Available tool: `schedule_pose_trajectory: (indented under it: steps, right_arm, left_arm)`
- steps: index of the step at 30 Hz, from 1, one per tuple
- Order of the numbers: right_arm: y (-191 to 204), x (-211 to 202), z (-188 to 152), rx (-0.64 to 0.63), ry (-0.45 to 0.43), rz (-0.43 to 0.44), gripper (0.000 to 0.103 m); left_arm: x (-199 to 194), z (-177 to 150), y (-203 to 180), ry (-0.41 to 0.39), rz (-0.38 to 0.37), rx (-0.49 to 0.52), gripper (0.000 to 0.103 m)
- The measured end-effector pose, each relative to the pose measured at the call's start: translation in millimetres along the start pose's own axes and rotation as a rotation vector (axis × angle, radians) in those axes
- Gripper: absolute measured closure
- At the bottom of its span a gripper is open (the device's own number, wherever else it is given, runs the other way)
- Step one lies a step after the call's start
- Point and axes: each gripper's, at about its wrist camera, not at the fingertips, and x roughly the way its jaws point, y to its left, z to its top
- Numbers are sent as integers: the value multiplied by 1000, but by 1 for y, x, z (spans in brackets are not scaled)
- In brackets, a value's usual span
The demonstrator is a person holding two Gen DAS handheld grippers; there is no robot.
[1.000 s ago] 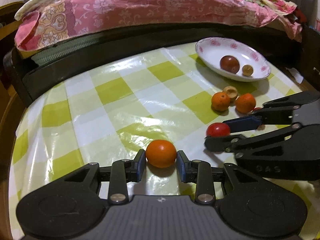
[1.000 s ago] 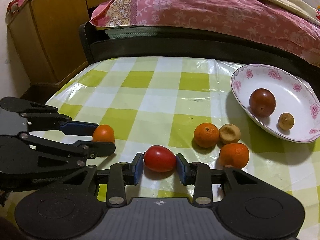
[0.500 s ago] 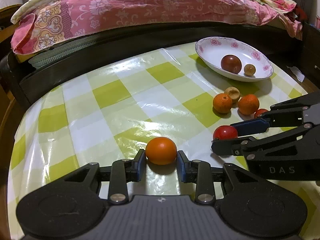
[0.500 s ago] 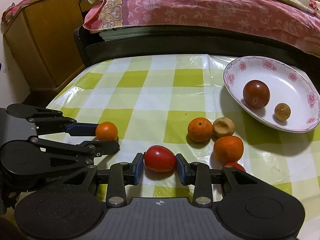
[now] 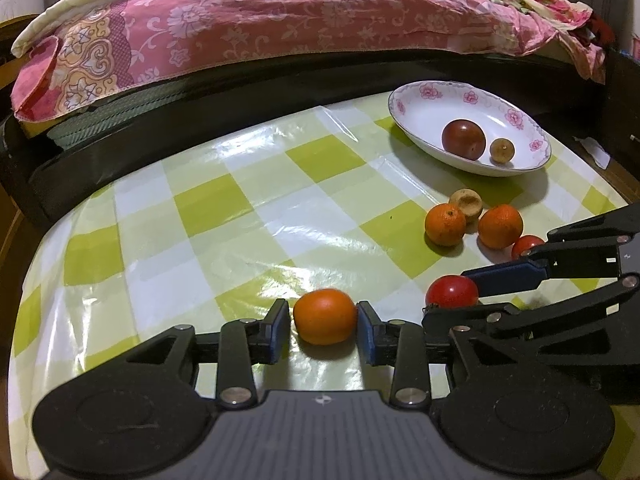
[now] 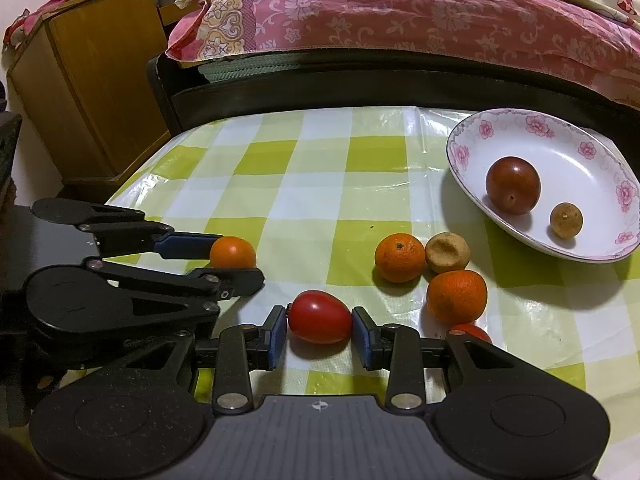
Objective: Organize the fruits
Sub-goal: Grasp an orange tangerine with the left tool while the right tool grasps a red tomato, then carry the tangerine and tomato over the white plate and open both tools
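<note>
L gripper (image 5: 324, 332): jaws opening, w/ an orange tangerine (image 5: 325, 316) between them. A thin gap shows at the L pad, so it's sitting on the checked tablecloth (image 5: 208, 204) near the front edge, not clamped. Looks like a release, or the grip wasn't secure.

R gripper (image 6: 319, 332): pads pressed against both sides of a red tomato (image 6: 319, 317), clamped on it, low over the cloth near the front edge, just R of the L gripper.

White floral dish (image 6: 480, 128) sits at the far R corner and already has 2 fruits in it: a dark red-brown round one (image 6: 513, 185) and a small tan one (image 6: 565, 220). Probably the collection spot.

Loose between dish and grippers: 2 more tangerines (image 6: 399, 257) (image 6: 457, 297), a dented tan fruit (image 6: 447, 252) touching the 1st, and a small red fruit (image 6: 474, 330) half hidden behind the R gripper's finger.

Both tools take a fruit side-on, across its widest part, likely so round fruit won't roll out.
</note>
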Motion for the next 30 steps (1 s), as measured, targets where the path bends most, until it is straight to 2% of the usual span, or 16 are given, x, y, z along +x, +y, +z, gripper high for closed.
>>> schedule_pose_trajectory:
  steps: [5,17,30]
  right_arm:
    - [-2,-1,0,6,1,0,73]
    - [-9,-8,-5,21,19,-19,73]
    - [-5,-8,-9,-11,18,-33,72]
  left_arm:
    - [-1,0,-3,5,2,5,63]
    - [-7,1,-15,29,-49,8,63]
    - [-6,-2,-16,35,-44,19,63]
